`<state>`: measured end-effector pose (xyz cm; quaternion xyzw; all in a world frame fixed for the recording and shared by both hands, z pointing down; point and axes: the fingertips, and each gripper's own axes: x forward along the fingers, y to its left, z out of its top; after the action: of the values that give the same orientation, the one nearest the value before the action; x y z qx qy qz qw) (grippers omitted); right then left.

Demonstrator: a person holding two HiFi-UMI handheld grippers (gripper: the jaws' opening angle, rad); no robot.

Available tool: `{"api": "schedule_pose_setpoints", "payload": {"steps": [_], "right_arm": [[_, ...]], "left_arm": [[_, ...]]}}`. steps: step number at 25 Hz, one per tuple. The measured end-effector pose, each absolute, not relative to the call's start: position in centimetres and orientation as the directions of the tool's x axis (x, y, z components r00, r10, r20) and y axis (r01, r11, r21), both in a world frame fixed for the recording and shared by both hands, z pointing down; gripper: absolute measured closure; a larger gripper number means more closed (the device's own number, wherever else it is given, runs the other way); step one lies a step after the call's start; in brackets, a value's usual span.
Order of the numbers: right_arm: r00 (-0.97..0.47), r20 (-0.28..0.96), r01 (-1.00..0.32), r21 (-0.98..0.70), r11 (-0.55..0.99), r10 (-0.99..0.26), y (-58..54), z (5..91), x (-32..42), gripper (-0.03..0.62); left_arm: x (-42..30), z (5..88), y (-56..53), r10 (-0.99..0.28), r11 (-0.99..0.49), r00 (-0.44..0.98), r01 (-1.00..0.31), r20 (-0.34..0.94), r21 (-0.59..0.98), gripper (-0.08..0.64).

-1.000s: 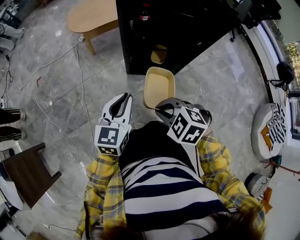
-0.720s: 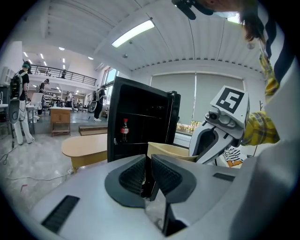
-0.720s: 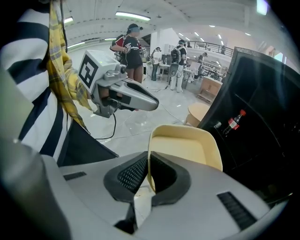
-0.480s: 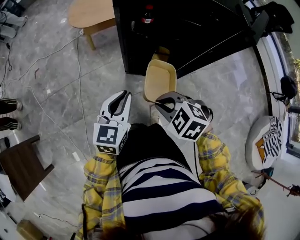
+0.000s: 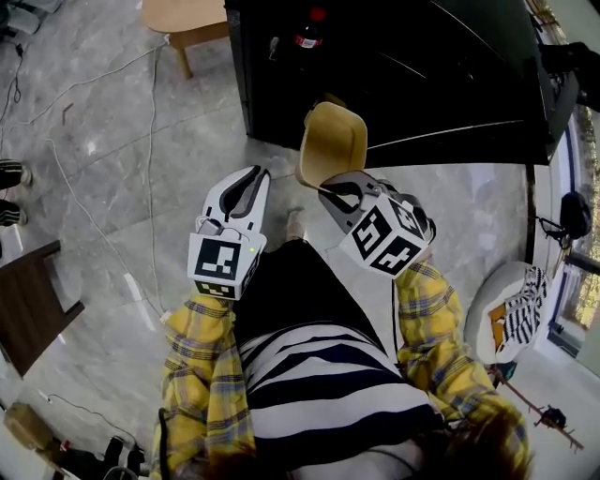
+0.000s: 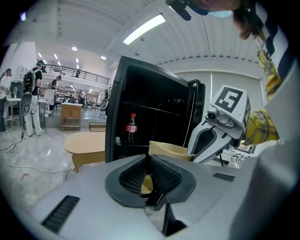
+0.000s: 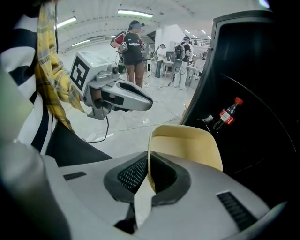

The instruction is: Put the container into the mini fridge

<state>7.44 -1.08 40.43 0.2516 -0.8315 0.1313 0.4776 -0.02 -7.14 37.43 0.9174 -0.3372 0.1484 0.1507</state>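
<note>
Above the grey stone floor [image 5: 112, 187], we see the right gripper [image 5: 330, 192] clamped on the near rim of a beige container [image 5: 335, 142]. It holds the container tilted at the open front of the black mini fridge [image 5: 422, 75]. To its left we see the left gripper [image 5: 251, 183], jaws closed on nothing, apart from the container. A cola bottle [image 5: 307, 26] stands inside the fridge, toward its left. Yellow plaid sleeves [image 5: 202, 375] cover both arms.
</note>
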Motion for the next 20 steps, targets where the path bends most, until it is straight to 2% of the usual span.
{"api": "schedule_pose_setpoints", "payload": {"steps": [20], "right_arm": [[-0.316, 0.867, -0.537, 0.172, 0.826, -0.386, -11.1, 43.0, 13.4, 0.558]], "left_arm": [[4.3, 40.0, -13.4, -0.659, -0.666, 0.676, -0.728, 0.33, 0.16, 0.512]]}}
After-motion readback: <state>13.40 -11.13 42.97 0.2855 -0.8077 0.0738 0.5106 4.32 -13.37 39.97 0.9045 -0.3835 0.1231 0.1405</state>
